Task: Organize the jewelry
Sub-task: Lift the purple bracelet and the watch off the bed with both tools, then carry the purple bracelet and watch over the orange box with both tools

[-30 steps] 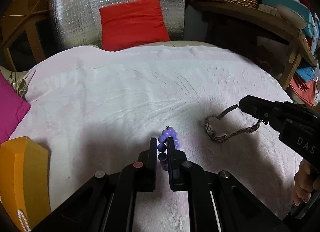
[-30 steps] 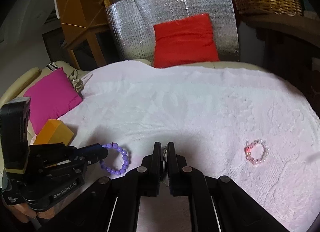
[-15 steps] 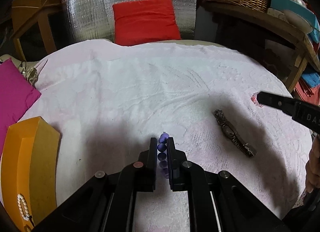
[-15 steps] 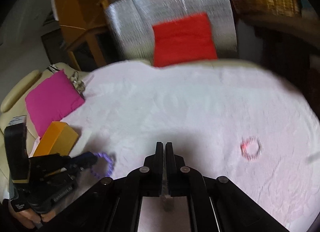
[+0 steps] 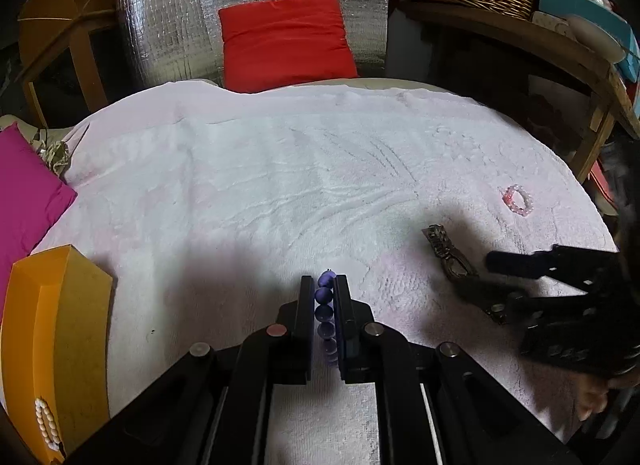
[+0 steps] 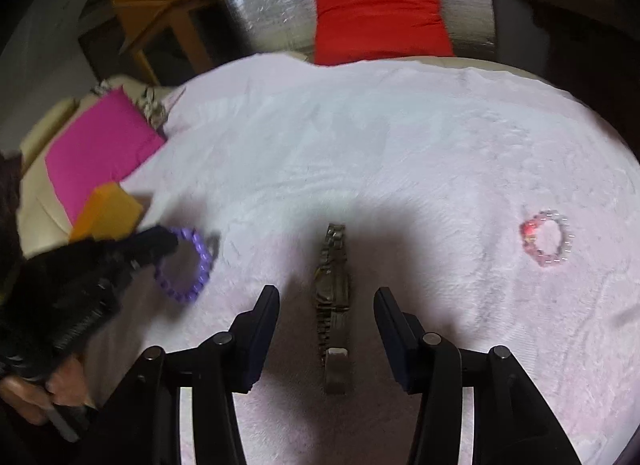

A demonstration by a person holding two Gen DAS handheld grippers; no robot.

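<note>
Left claw point(image 5: 324, 297) is clamped on the purple bead bracelet point(image 6: 188, 265), probably headed for the orange box point(image 5: 60, 329) (pearl string already inside). Right claw point(image 6: 326, 301) is opening over the metal watch point(image 6: 334, 289) lying flat on the pink towel point(image 5: 280, 185), nothing pinched; the pink bracelet point(image 6: 546, 239) waits off right.

A towel point(image 5: 248, 185) covers the surface. A watch point(image 6: 334, 297) lies flat on it, between the opening jaws of the right gripper point(image 6: 326, 317), touching neither. To the right, well apart, lies a bracelet point(image 6: 546, 239). To the left, the left gripper point(image 5: 323, 305) grips a bead bracelet point(image 6: 186, 265). A box point(image 5: 56, 345) stands at the left edge, with a cushion point(image 5: 24, 193) behind it.
</note>
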